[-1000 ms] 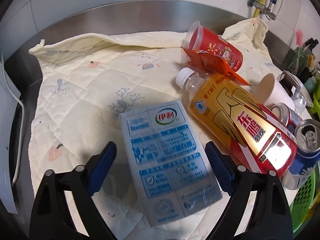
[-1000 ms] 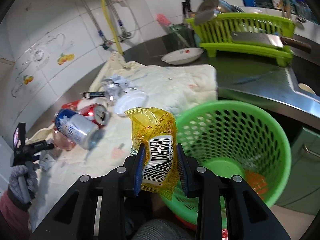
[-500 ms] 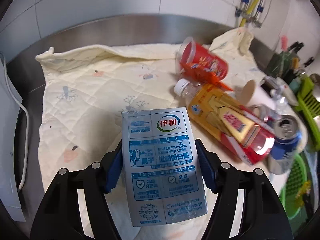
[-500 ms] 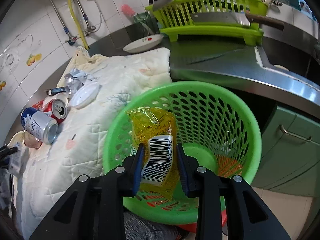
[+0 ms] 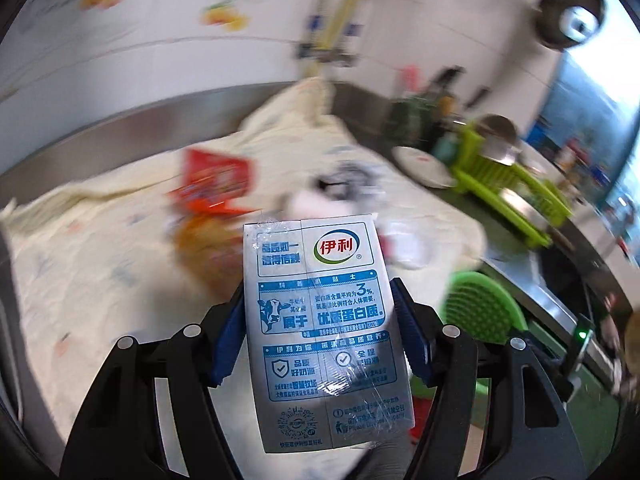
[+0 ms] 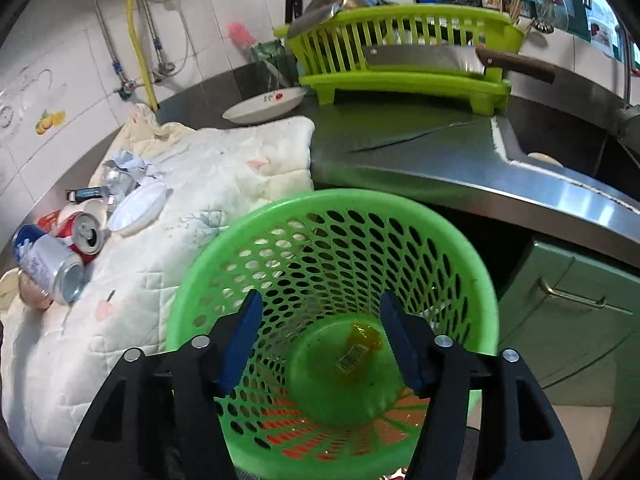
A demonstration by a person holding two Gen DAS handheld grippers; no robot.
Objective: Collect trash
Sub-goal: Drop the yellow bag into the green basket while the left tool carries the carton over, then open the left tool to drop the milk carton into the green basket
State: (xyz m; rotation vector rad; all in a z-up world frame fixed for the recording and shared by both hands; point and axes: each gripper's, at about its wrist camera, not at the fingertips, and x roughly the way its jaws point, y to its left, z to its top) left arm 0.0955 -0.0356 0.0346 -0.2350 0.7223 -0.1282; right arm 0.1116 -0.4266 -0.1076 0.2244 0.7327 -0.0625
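Observation:
My left gripper (image 5: 318, 330) is shut on a grey-blue milk carton (image 5: 320, 332), lifted off the cream quilted cloth (image 5: 100, 264); the background is blurred. Behind the carton lie a red cup (image 5: 214, 182) and an orange bottle (image 5: 208, 248). My right gripper (image 6: 320, 340) hangs over the green mesh basket (image 6: 332, 216), its jaws opening with nothing between them. A yellow snack wrapper (image 6: 360, 346) lies on the basket's bottom. On the cloth in the right wrist view lie a blue can (image 6: 48, 264), a red can (image 6: 82, 234), a white lid (image 6: 138, 208) and crumpled foil (image 6: 124, 170).
A green dish rack (image 6: 404, 56) with a cleaver (image 6: 424, 58) stands on the steel counter (image 6: 420, 152), a white plate (image 6: 266, 105) beside it. A sink (image 6: 568, 148) lies at the right, green cabinet doors (image 6: 568, 312) below. The basket (image 5: 480, 308) shows right of the carton.
The left gripper closed on the milk carton and lifted it off the cloth, swinging right. The right gripper moved over the basket, opened, and the yellow wrapper dropped inside.

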